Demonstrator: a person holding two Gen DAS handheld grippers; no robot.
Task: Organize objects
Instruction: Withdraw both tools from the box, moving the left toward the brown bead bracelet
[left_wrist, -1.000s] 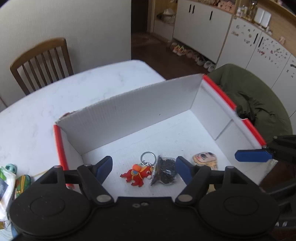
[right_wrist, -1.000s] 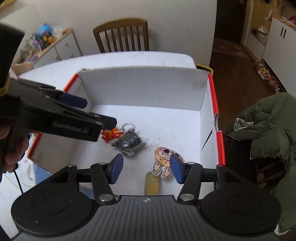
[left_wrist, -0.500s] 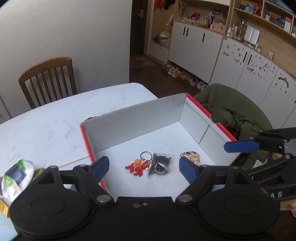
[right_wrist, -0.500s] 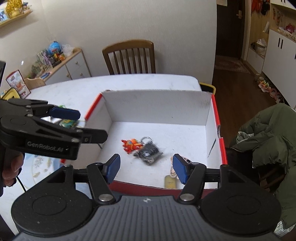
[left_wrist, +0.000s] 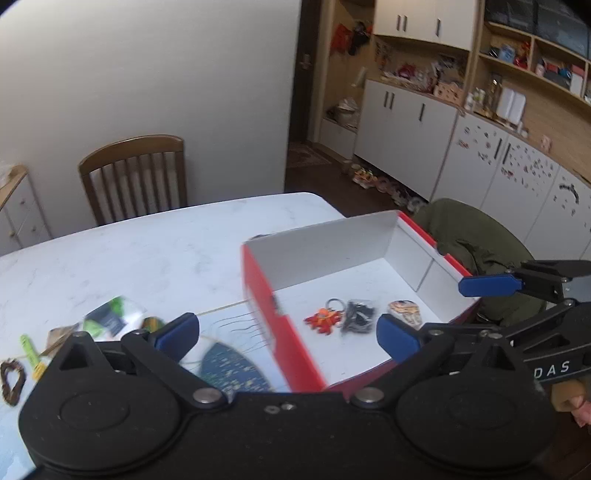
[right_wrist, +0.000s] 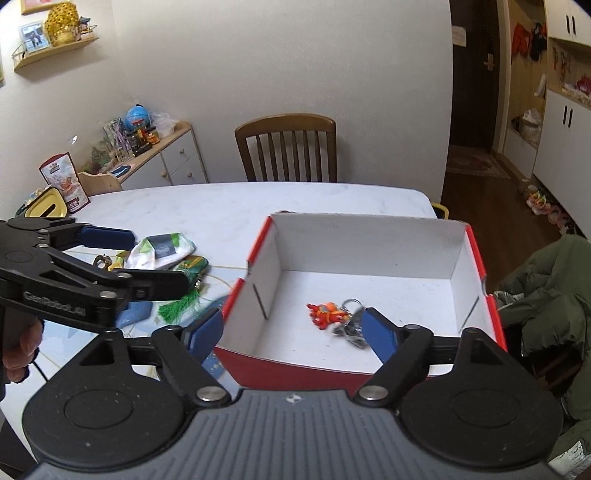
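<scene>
White marble-look table (right_wrist: 221, 206) bearing red cardboard box with white interior (right_wrist: 362, 240); inside lie orange horse keychain (right_wrist: 325, 312) and black packet (left_wrist: 358, 316). Left gripper (left_wrist: 286, 334) and right gripper (right_wrist: 291, 332) hover above, jaws apart, empty.

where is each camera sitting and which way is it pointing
Left wrist: sits on the left tongs, looking forward and down at the red box and the white table; the right tongs show at right.
Right wrist: sits on the right tongs, facing the box and a wooden chair; the left tongs and a hand show at left.
Shared: box, orange keychain, table, chair.
</scene>
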